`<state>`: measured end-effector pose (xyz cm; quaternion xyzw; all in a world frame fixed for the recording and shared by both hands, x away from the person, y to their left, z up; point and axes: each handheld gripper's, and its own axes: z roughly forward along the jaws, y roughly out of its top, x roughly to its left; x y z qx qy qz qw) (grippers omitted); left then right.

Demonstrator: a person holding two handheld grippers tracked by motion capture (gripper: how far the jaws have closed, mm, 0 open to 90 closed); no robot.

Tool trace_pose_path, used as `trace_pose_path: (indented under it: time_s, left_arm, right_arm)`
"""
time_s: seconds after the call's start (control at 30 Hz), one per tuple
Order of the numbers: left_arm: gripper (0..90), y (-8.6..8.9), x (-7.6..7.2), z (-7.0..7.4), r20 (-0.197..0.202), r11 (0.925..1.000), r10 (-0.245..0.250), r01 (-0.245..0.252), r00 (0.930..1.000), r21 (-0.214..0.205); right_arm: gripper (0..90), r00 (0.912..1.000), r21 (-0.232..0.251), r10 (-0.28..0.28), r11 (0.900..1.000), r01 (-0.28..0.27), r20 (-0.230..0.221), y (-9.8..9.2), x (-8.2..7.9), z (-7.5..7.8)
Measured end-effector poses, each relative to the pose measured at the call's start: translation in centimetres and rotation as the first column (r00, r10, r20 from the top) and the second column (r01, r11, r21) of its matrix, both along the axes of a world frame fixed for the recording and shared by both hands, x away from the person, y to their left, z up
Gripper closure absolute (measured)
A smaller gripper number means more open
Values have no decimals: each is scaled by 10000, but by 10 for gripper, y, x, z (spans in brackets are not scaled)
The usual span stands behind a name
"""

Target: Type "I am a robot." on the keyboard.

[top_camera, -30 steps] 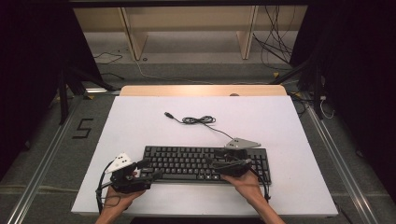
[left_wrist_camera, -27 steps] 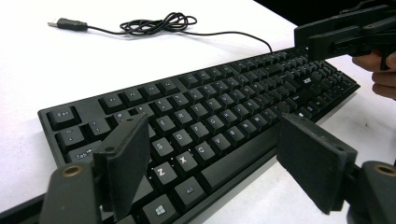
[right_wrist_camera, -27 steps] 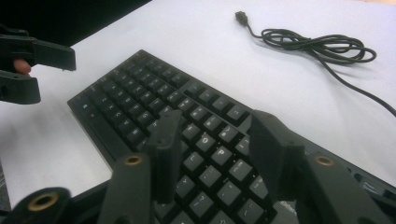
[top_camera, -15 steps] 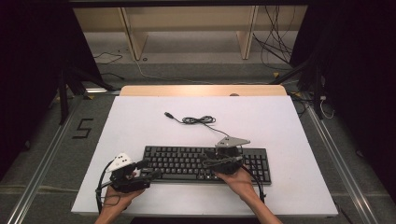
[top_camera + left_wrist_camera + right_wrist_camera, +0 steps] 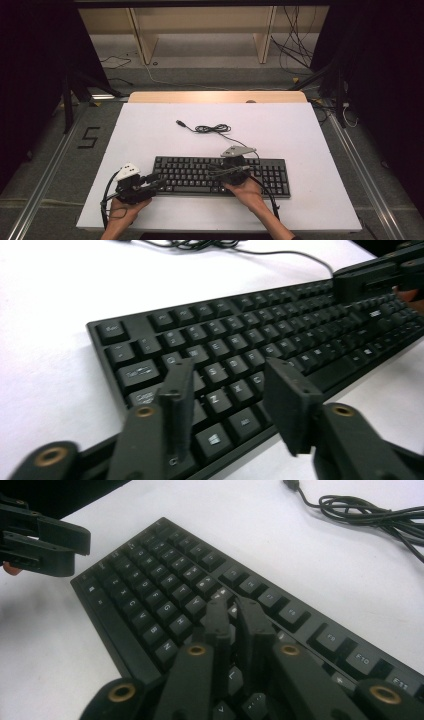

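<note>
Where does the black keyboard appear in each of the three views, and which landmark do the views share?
High view: the keyboard lies across the near middle of the white table.
Left gripper view: it runs from the lower left up to the right edge.
Right gripper view: it runs diagonally from the upper left to the lower right.
Shared landmark: the keyboard's coiled cable.
</note>
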<state>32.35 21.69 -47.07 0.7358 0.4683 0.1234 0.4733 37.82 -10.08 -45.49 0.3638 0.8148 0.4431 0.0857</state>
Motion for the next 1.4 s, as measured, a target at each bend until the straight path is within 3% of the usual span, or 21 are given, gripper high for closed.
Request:
trace_pose_path:
  time_s: [0.23,0.5,0.93,1.4]
  left_arm:
    - [747,4,6,-5,-400,9987,316,-300,9987,401]
    - [887,5,11,-9,-634,9962,402,-351,9972,802]
    - [889,6,15,-12,-906,9941,380,-285,9952,1046]
    - [889,6,16,-13,-1023,9944,373,-267,9940,1027]
  right_arm:
    - [900,9999,-160,-24,9999,22,-118,8,4,-4]
    - [900,9997,-401,-119,9991,110,-223,17,9,-10]
    - [900,9992,-650,-165,9978,140,-374,23,14,-17]
    - [900,9985,-807,-174,9966,131,-528,27,15,-22]
